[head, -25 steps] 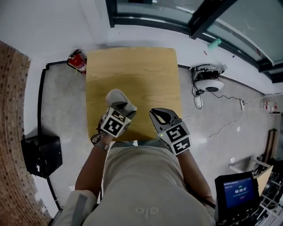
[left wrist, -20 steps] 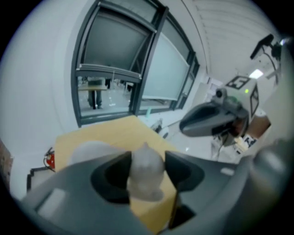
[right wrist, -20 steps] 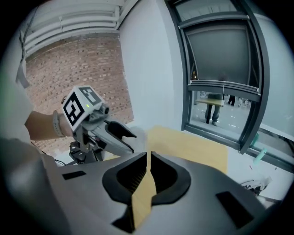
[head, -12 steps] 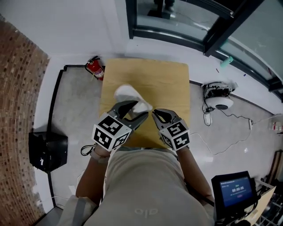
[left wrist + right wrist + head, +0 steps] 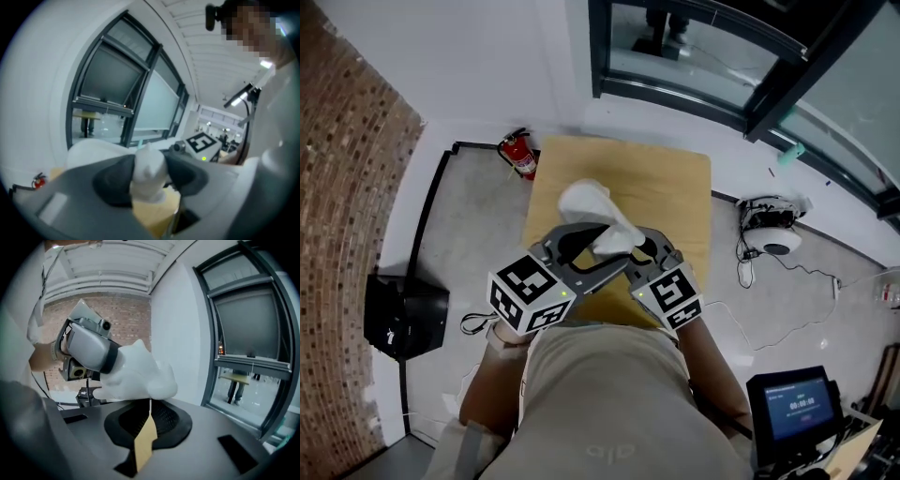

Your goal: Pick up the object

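Because lifting needs a firm hold, left gripper (image 5: 614,246) jaws pinch the white object (image 5: 586,202) above the bench (image 5: 675,187); right gripper (image 5: 149,406) jaws pressed together.

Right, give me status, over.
Left tongs clamped on white object, held above wooden table. Right tongs shut, empty, alongside. No obstruction seen.

Slim pickings for reading here; the blue screen (image 5: 802,405) at lower right shows a pale row of digits, too small to make out; the shirt (image 5: 609,394) carries a faint mark near the bottom, unreadable; the fire extinguisher's (image 5: 518,155) label is illegible.
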